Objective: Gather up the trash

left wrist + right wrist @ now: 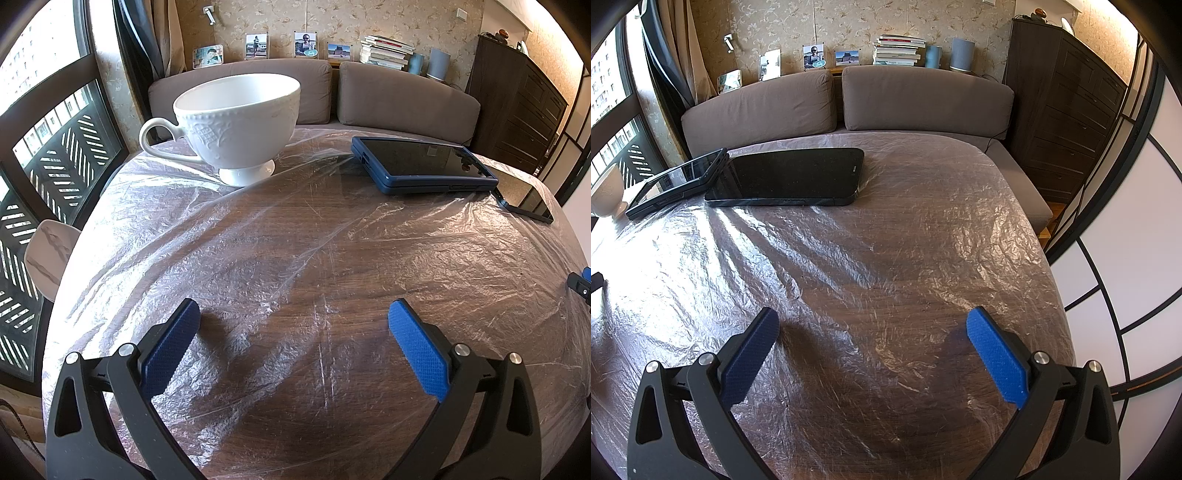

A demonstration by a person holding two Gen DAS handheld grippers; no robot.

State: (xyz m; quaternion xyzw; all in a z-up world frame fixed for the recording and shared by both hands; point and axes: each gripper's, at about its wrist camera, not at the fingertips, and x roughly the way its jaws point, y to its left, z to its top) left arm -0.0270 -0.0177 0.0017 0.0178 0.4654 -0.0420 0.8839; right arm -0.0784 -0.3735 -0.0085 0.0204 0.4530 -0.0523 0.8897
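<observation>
A thin crinkled clear plastic sheet (295, 236) covers the whole round wooden table; the same plastic sheet (871, 258) fills the right wrist view. My left gripper (293, 312) hovers open just above the sheet near the table's front, nothing between its blue pads. My right gripper (873, 321) is likewise open over the sheet with nothing in it. A tip of the right gripper (583, 282) shows at the left view's right edge. No other loose trash shows in either view.
A white footed cup (236, 122) stands at the back left of the table. A blue-cased tablet (421, 164) and a black phone (524, 201) lie at the back right, phone (786, 177) and tablet (679, 181) side by side. A grey sofa (849, 103) sits behind; a dark cabinet (1067, 107) stands right.
</observation>
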